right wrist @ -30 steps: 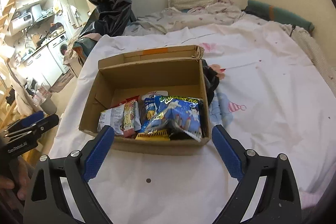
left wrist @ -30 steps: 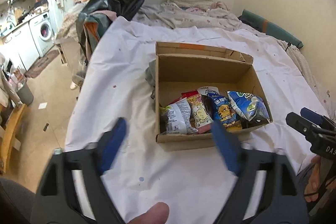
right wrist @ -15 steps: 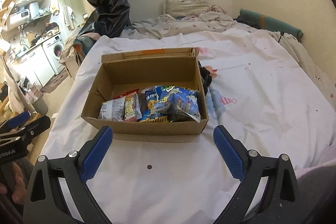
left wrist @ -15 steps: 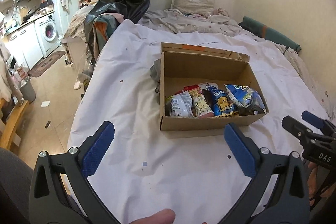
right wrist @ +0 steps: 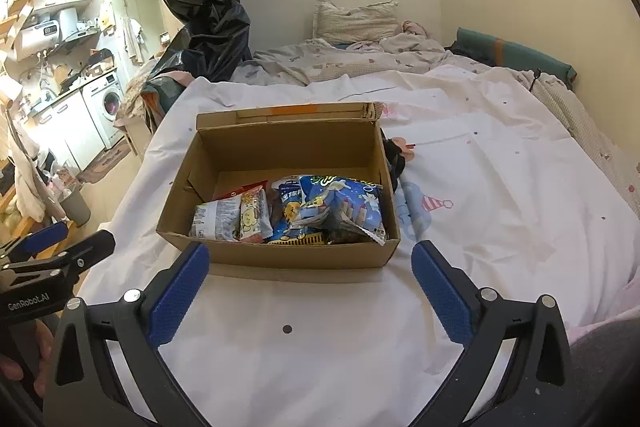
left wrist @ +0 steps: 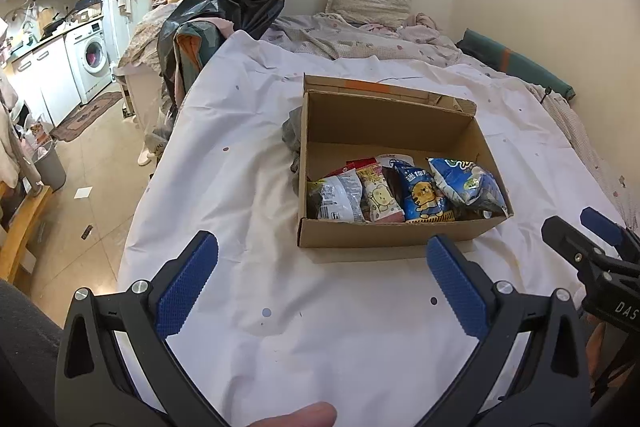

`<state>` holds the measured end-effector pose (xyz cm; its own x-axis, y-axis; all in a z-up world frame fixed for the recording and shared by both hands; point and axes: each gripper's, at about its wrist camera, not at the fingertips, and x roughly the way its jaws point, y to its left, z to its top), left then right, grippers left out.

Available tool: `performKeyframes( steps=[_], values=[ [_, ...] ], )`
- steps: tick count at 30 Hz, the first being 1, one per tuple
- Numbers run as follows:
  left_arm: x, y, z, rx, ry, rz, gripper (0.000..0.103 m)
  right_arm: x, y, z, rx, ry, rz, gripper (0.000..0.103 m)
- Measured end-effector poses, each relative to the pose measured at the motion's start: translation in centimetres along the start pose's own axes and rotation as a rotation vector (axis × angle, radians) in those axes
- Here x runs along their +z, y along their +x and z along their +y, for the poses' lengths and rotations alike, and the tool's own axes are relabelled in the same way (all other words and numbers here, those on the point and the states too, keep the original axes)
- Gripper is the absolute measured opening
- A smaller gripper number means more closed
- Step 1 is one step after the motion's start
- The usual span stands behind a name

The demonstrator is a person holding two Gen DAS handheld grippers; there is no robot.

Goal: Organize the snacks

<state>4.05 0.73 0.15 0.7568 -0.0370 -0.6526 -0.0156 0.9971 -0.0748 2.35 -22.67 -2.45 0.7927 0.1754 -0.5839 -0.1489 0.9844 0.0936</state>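
A cardboard box (right wrist: 280, 187) stands open on the white sheet (right wrist: 320, 327) covering the bed, with the snack packets gathered along its near wall: a grey-and-white packet (right wrist: 216, 221) at the left, a pink cartoon packet (right wrist: 252, 215) next to it, a blue cartoon packet (left wrist: 420, 195) in the middle, and a large blue bag (right wrist: 344, 209) leaning at the right end. No packet is visible on the sheet outside the box. The left gripper (left wrist: 320, 283) is held near the front of the box, clear of it, fingers spread fully apart with nothing between them; its jaws have just been opening. The right gripper (right wrist: 310, 281) is held likewise in front of the box, fingers spread wide and empty, its jaws also having just been opening. Judged from this layout, the packing step appears complete or nearly so, and both tools are released. If further ordering is required, the next move calls for reaching over the near wall and pinching one packet by its upper edge, since the bags lean tightly together; the large blue bag is soft and may crumple or slip under the pads.
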Motion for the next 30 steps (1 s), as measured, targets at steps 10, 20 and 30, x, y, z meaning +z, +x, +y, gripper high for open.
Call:
performKeyframes(
  steps=[10, 20, 30],
  values=[
    [0.02, -0.01, 0.03, -0.003, -0.005, 0.001, 0.103, -0.2, 0.21, -0.12, -0.01, 0.013, 0.02, 0.103],
    [0.12, -0.06, -0.03, -0.006, -0.006, 0.003, 0.103, -0.28, 0.26, -0.08, -0.006, 0.017, 0.021, 0.103],
    [0.13, -0.18, -0.05, -0.008, -0.011, 0.005, 0.103, -0.2, 0.27, -0.48, 0.009, 0.035, 0.02, 0.103]
  ],
)
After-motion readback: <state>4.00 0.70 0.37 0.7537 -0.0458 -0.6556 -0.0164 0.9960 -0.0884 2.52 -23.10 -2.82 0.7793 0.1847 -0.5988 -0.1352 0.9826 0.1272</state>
